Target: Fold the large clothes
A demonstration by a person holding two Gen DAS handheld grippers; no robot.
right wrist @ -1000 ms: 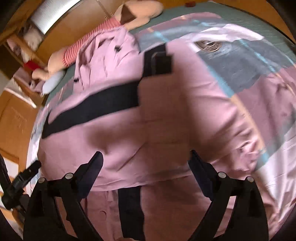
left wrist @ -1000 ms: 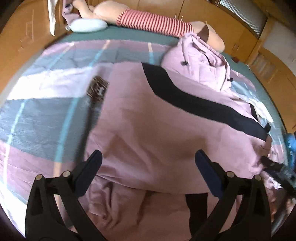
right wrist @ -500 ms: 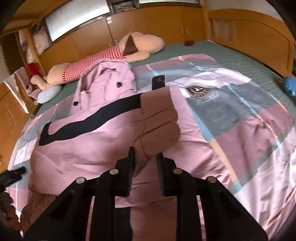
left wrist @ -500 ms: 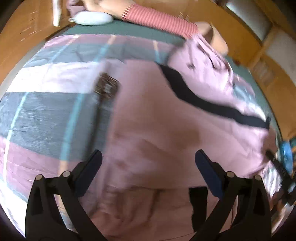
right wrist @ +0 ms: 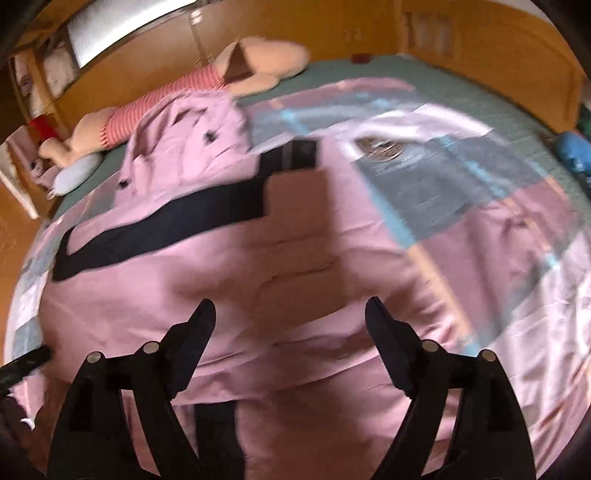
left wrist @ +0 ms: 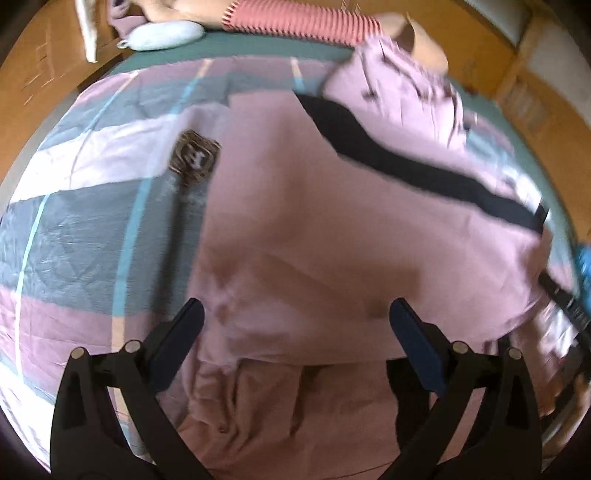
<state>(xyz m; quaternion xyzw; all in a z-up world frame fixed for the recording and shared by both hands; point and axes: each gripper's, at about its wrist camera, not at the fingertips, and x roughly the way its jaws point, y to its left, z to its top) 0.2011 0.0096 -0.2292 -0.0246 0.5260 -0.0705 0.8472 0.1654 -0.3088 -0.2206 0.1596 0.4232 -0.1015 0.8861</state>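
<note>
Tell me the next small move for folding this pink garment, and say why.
Probably lower both grippers onto the near hem and close on it. The left gripper is open above the pink garment, the right gripper has jaws opening with no cloth between them, and the garment lies only partly folded on the quilt.

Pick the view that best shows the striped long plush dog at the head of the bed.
Right wrist view: the striped long plush dog shows head, striped body and hind legs, though blurred. The left wrist view cuts it at the top edge, leaving mostly the striped body.
</note>
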